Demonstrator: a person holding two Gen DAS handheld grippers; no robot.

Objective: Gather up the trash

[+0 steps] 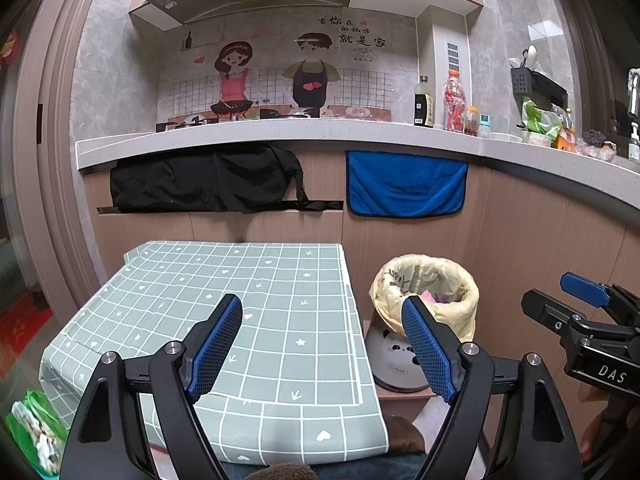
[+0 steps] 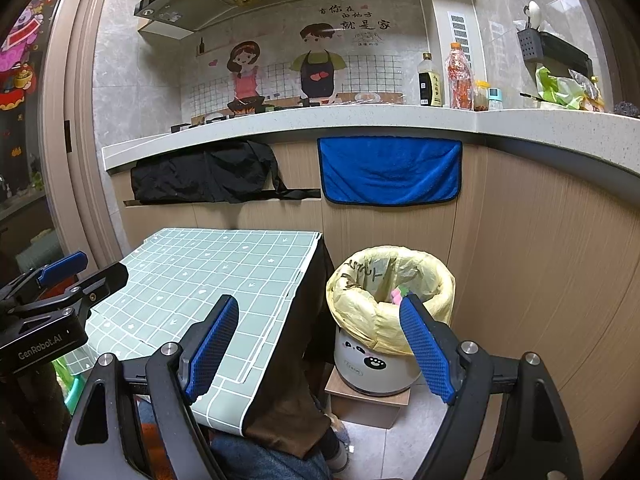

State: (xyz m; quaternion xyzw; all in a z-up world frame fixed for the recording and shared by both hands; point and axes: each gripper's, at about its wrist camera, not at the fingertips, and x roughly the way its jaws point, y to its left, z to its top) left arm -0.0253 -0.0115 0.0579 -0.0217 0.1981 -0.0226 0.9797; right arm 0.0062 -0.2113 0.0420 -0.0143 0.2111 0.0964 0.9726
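A white panda-print trash bin (image 1: 394,364) (image 2: 370,364) lined with a yellow bag (image 1: 460,300) (image 2: 360,300) stands on a small wooden box to the right of the table. Pink and green scraps lie inside the bin (image 2: 400,294). My left gripper (image 1: 322,344) is open and empty above the green checked tablecloth (image 1: 240,300). My right gripper (image 2: 318,346) is open and empty, its right finger in front of the bin. Each gripper shows in the other view, the right one (image 1: 576,300) and the left one (image 2: 72,276). No loose trash shows on the tablecloth (image 2: 192,276).
A kitchen counter (image 1: 280,132) runs behind the table, with bottles (image 1: 454,100) and bags on it. A black cloth (image 1: 208,178) and a blue towel (image 1: 404,184) hang below the counter. A green bag (image 1: 36,432) lies at lower left. My knees are under the table edge.
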